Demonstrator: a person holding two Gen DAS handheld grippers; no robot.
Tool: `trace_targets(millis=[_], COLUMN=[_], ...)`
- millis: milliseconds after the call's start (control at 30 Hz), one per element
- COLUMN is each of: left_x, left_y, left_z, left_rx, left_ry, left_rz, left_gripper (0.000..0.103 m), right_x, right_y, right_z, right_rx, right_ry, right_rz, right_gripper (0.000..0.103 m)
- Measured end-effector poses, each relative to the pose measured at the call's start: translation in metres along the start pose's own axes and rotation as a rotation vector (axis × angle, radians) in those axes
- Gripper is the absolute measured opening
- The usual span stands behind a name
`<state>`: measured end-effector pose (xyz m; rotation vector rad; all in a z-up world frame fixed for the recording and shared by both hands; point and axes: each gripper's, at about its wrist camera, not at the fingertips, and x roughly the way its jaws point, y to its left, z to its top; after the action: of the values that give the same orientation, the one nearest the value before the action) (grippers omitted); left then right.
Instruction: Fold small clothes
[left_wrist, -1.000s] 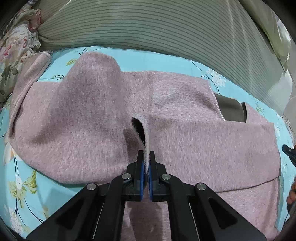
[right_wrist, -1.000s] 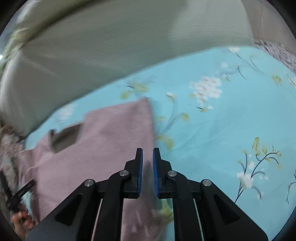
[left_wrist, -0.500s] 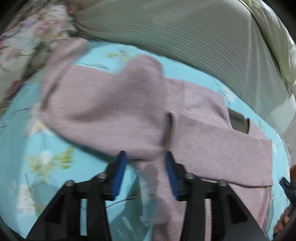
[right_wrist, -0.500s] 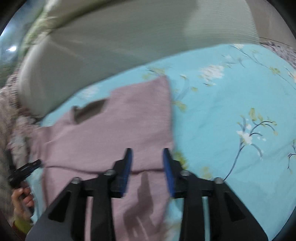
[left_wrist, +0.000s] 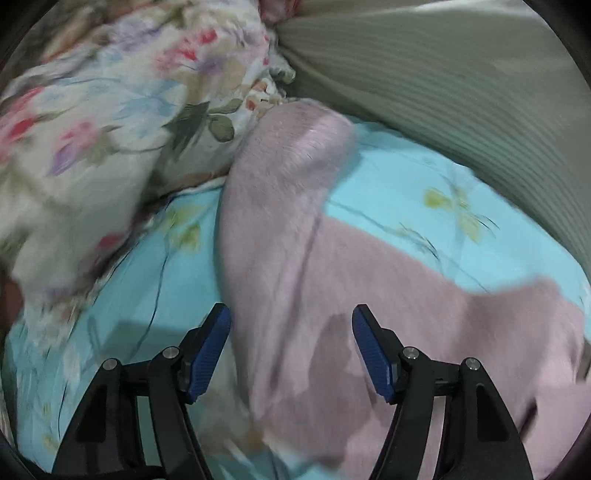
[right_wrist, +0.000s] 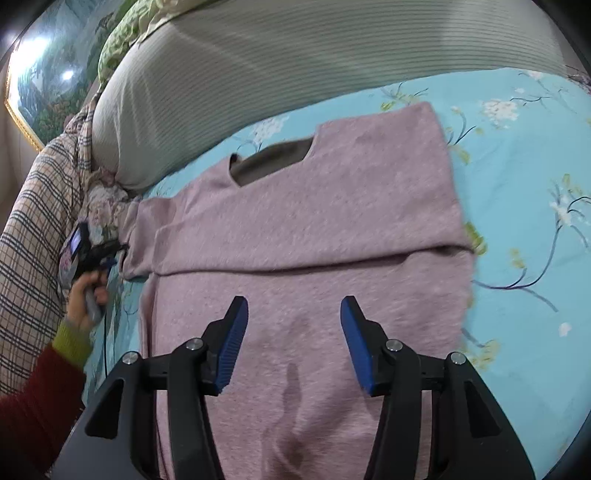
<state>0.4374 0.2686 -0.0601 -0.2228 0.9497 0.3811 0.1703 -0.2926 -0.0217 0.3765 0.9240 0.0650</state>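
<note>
A pink knit sweater (right_wrist: 314, 206) lies flat on the turquoise floral bedsheet (right_wrist: 524, 177), its lower part folded up over the body, with a grey-lined neck opening (right_wrist: 273, 162) at the far side. My right gripper (right_wrist: 293, 332) is open and empty, hovering over the near part of the sweater. My left gripper (left_wrist: 291, 343) is open and empty over the sweater's left sleeve (left_wrist: 288, 177), which stretches away towards the pillows. The left gripper also shows in the right wrist view (right_wrist: 88, 251), held in a hand at the sweater's left edge.
A floral pillow (left_wrist: 110, 122) lies left of the sleeve. A grey ribbed bolster (left_wrist: 461, 81) runs along the back of the bed; it also shows in the right wrist view (right_wrist: 295, 59). A plaid blanket (right_wrist: 33, 229) is at the left.
Both grippers have opened and let go of the sweater. The left one has swung left towards the sleeve; the right one has pulled back over the folded body.
</note>
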Motion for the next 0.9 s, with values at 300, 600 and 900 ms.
trace_targets(millis=[300, 600, 900], left_x=[0.048, -0.026, -0.134], left_y=[0.006, 0.009, -0.067], left_z=[0.051, 0.031, -0.045], left_rx=[-0.058, -0.082, 0.007], left_ry=[-0.02, -0.127, -0.217], left_rz=[0.02, -0.273, -0.59], left_gripper=[0.044, 0.012, 0.012], right_x=[0.015, 0.005, -0.006], right_y=[0.011, 0.024, 0.021], right_z=[-0.005, -0.008, -0.014], right_rx=[0.015, -0.009, 0.009], right_ry=[0.036, 0.003, -0.022], right_rz=[0.016, 0.047, 0.061], right_gripper=[0.054, 0.054, 0.054])
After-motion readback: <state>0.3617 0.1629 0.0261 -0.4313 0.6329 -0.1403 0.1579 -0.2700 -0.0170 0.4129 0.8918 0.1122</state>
